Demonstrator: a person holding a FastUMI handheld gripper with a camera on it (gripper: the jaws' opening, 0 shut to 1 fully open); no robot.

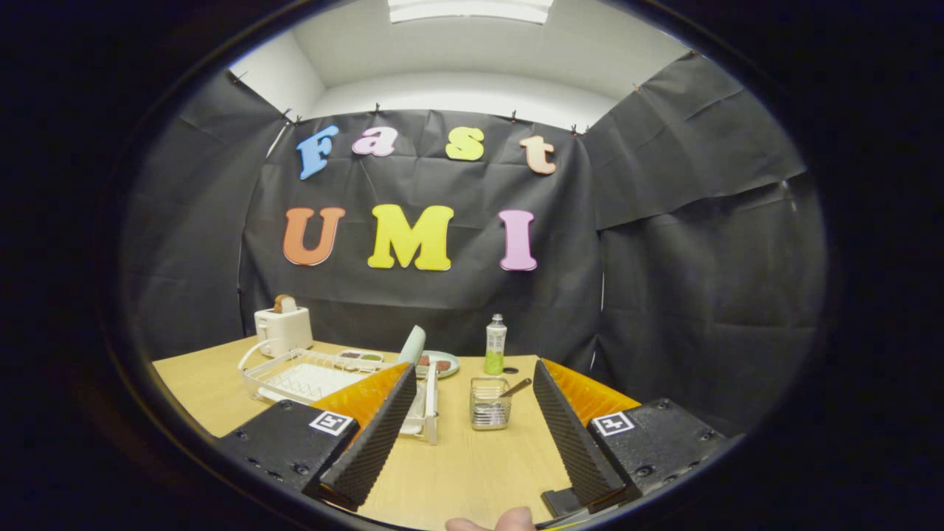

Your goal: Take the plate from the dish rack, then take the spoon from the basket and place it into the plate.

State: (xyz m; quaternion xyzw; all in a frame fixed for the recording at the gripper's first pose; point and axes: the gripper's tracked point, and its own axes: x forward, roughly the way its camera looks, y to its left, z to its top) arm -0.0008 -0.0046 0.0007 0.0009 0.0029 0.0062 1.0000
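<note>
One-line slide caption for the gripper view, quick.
Open tool hovers over the table, spoon basket ahead between its fingers, plate upright in the dish rack.

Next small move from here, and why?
Probably ease the hand-held gripper forward and left toward the plate standing upright in the dish rack. Its fingers are open and hold nothing, and the spoon sits in the basket.

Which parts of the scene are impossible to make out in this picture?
- Dish rack: its near corner lies behind one finger of the open hand-held gripper.
- Plate standing in the rack: lower part hidden by that finger.
- Spoon in the basket: only the handle shows; its bowl sits inside the wire.
- Food on the far dishes: too small to identify.
</note>
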